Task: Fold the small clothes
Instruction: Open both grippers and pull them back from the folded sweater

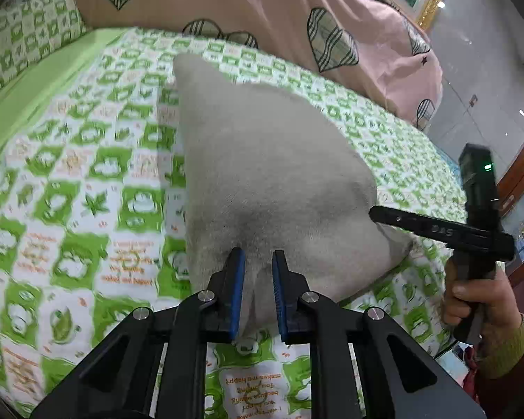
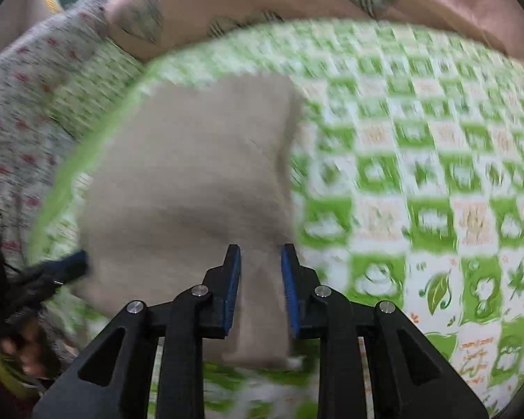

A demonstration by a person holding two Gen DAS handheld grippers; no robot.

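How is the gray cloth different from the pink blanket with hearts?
The gray cloth is plain, while the pink blanket has striped heart shapes. The gray cloth is small and lies in the middle of the green checked sheet; the pink blanket is much bigger and is heaped along the sheet's far edge. Each tool has an edge of the gray cloth between its fingers; neither touches the pink blanket. Both are soft fabric on the bed.

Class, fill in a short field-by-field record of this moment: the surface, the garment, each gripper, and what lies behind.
surface: green-and-white printed bedsheet
garment: grey cloth, near edge lifted off the sheet
left gripper: fingers either side of a cloth corner, gap between pads
right gripper: same, at the other near corner; view blurred
behind: pink quilt with checked hearts
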